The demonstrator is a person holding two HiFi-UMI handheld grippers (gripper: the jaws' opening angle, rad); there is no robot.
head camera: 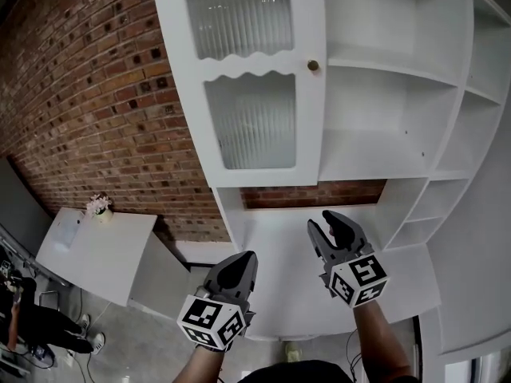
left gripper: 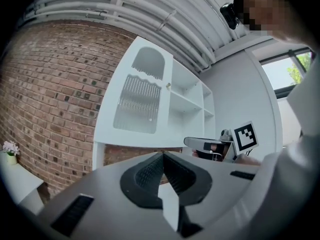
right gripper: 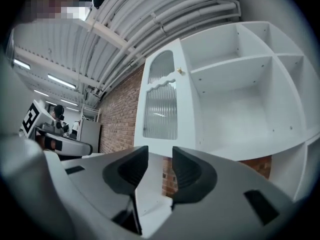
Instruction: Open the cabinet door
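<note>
At the far left we see a brick wall [head camera: 96, 94] running behind everything. Low in that corner a person [head camera: 40, 325] in dark clothes stands on the floor, and just beside them is a small desk [head camera: 104, 254], white, with a flower pot [head camera: 100, 207] at its back edge.

Next comes the white cabinet [head camera: 447, 46]. Its cabinet door [head camera: 247, 69] covers the left part of the front. It has two ribbed glass panes [head camera: 255, 122], one above the other. The door looks about in line with the cabinet's front, and we cannot tell whether it is slightly ajar.

Below the door, nearer to us, our left tongs [head camera: 243, 260] hover level over the edge of the wide desk [head camera: 271, 222] under the cabinet. In the left gripper view their tips [left gripper: 163, 155] meet, fully closed on nothing.

The round knob [head camera: 313, 65] sits on the door's right edge, at mid height, with neither tool touching it.

Our right tongs [head camera: 323, 223] are a little further forward than the left, also over the wide desk and well short of the knob. In the right gripper view the jaws stand a narrow way apart, and only the cabinet and brick wall far behind show through the gap.

To the right of the door the shelves [head camera: 383, 118] stand uncovered, white and bare.
</note>
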